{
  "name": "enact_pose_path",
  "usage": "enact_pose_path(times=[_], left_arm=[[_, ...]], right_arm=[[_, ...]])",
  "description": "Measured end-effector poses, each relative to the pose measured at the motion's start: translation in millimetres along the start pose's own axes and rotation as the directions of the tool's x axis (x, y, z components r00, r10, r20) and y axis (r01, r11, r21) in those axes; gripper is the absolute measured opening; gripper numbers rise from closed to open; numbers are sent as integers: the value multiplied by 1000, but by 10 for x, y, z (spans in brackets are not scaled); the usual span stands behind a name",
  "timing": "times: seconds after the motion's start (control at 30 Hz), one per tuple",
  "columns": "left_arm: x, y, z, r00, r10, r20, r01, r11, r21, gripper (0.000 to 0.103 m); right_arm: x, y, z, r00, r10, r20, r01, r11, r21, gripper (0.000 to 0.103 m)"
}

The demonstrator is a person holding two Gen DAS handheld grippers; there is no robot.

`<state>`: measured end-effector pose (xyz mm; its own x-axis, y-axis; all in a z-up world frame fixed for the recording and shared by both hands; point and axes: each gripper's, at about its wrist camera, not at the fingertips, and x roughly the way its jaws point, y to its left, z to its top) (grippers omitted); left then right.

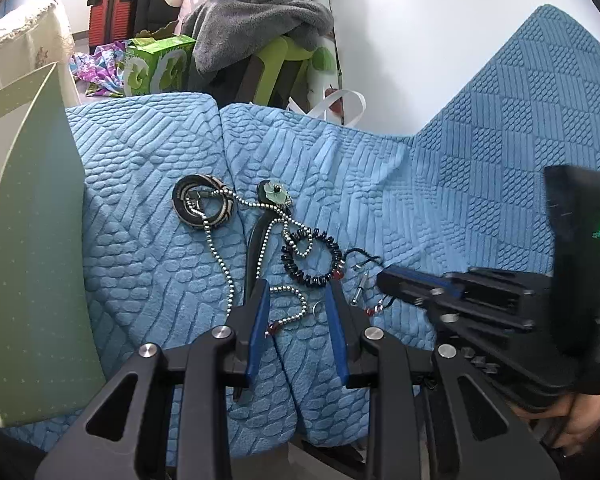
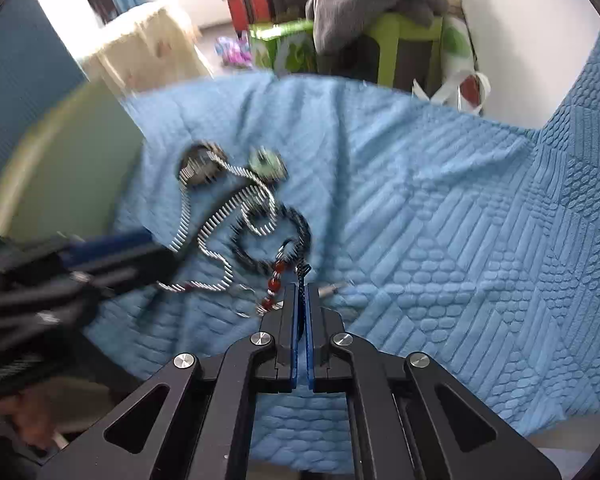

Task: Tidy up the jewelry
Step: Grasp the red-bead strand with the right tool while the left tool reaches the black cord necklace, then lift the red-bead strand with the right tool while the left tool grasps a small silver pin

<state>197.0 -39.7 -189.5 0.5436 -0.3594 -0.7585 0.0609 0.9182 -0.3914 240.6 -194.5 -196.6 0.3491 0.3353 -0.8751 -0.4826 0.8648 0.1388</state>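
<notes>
a blue quilted sofa cushion (image 1: 148, 264) carries a small tangle of jewelry, seen from two wrist cameras. going left to right in the left wrist view: a pale green box lid (image 1: 32, 240) stands at the far left edge. next, one dark striped bangle (image 1: 204, 204). one long silver bead chain (image 1: 220, 256) loops through it and snakes rightward. one pale green flower hair clip (image 1: 274, 196) lies just beside the bangle. one black beaded bracelet (image 1: 312, 256) sits in the middle with the chain crossing it. at the right, one dark cord with red beads (image 2: 274, 280) trails toward the viewer, with a small metal piece (image 1: 360, 288) just beside it.

the left claw (image 1: 298, 308) hovers partly open over the chain, gripping nothing. the right claw (image 2: 300, 304) is pinched fully closed on the dark cord's end, which shows between its blue pads.

judgement: the step in hand looks like drawing the cord piece free of the tangle. to do it well, lift slowly and away from the pile, watch whether the black bracelet or chain drags along, and use the left claw to pin the chain down if it does.
</notes>
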Motion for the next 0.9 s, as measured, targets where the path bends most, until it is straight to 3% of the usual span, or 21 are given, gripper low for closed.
enact_pose_path(times=[0.17, 0.27, 0.43, 0.8, 0.9], left_arm=[[-13, 1, -19, 1000, -13, 3, 13, 1000, -5, 29], [-16, -22, -20, 1000, -30, 6, 30, 1000, 1, 29], [18, -81, -15, 998, -64, -3, 64, 998, 10, 29], [423, -428, -47, 995, -66, -79, 77, 985, 153, 29], [535, -483, -56, 993, -56, -101, 74, 980, 184, 23]], right_arm=[[-310, 59, 50, 996, 24, 90, -23, 1000, -15, 1], [-457, 10, 79, 990, 61, 124, -62, 998, 2, 1], [-654, -127, 33, 982, 53, 182, -67, 995, 69, 1], [-607, -444, -125, 991, -21, 129, -3, 984, 180, 1], [-552, -502, -146, 993, -22, 113, 0, 981, 195, 1]])
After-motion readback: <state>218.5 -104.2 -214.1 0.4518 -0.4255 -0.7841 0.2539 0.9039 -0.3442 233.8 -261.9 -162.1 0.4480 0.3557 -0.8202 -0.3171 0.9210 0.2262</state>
